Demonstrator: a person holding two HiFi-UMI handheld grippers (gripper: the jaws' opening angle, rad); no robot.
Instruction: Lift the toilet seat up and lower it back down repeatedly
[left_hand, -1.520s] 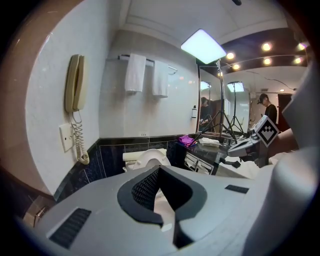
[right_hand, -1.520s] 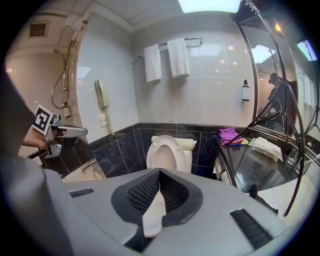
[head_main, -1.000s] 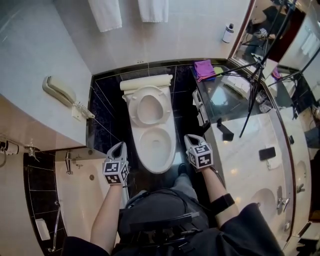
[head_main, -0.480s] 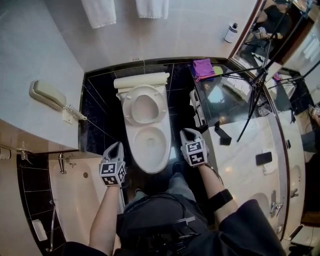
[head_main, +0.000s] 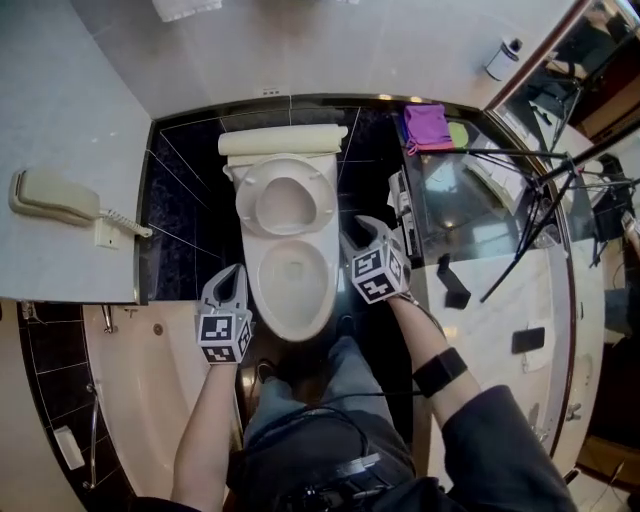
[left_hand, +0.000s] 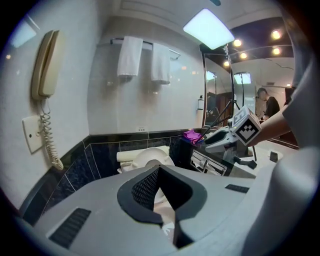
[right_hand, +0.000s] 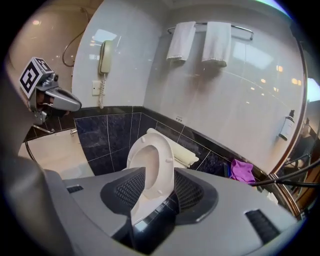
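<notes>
Toilet (head_main: 300, 315): seat (head_main: 246, 196) raised. Left gripper (head_main: 232, 276) beside bowl's left rim; right gripper (head_main: 368, 230) at right rim. Phone (head_main: 52, 195) on wall. Purple cloth (head_main: 427, 127) at counter's (head_main: 500, 290) far end.

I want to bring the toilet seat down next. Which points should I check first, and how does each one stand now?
1. The toilet seat is raised and leans back: ok.
2. The right gripper is open for a grip: ok. Its jaws have just been opening, and the seat shows in the gap between them.
3. The right gripper's pads press on the seat: not ok. They are not touching it.
4. The left gripper is out of the seat's way: ok. It is beside the bowl with its jaws together and nothing between them.
5. The bowl rim has nothing lying on it: ok.
6. The seat will stay up by itself: cannot tell.
</notes>
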